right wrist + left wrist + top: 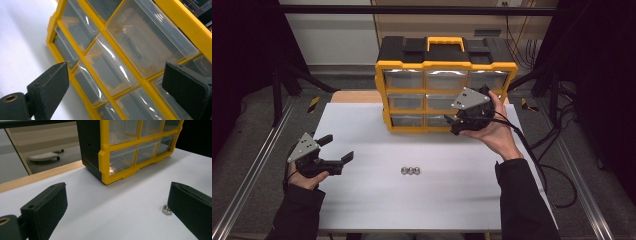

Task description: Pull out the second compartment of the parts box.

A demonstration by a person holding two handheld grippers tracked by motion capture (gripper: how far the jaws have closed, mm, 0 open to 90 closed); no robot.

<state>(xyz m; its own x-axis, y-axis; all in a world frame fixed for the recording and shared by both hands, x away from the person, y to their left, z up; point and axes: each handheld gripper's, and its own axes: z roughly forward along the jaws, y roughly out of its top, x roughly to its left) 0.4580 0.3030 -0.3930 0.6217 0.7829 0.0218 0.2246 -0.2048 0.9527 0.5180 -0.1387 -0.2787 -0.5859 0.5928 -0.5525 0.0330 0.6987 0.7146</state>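
Table (362,200): white rectangular top, with a strip of bare wood showing along its far edge. Drawer organiser (446,82): yellow frame, black body and top with a yellow carry handle, nine clear plastic drawers in three rows of three; it stands upright at the far middle of the table, front toward the person, all drawers pushed in. Right gripper (455,124): held in the person's right hand just in front of the organiser's lower right drawers, jaws spread wide and grasping nothing; the right gripper view looks between its black jaws onto the clear drawer fronts (110,67), close but not touching. Left gripper (339,148): held low over the table's near left part, well apart from the organiser, jaws released and empty. Hex nuts (410,171): three small metal nuts lying side by side in a row, touching, on the table's middle, between the two grippers; one nut (166,210) shows just beside the left gripper's far jaw in the left gripper view.
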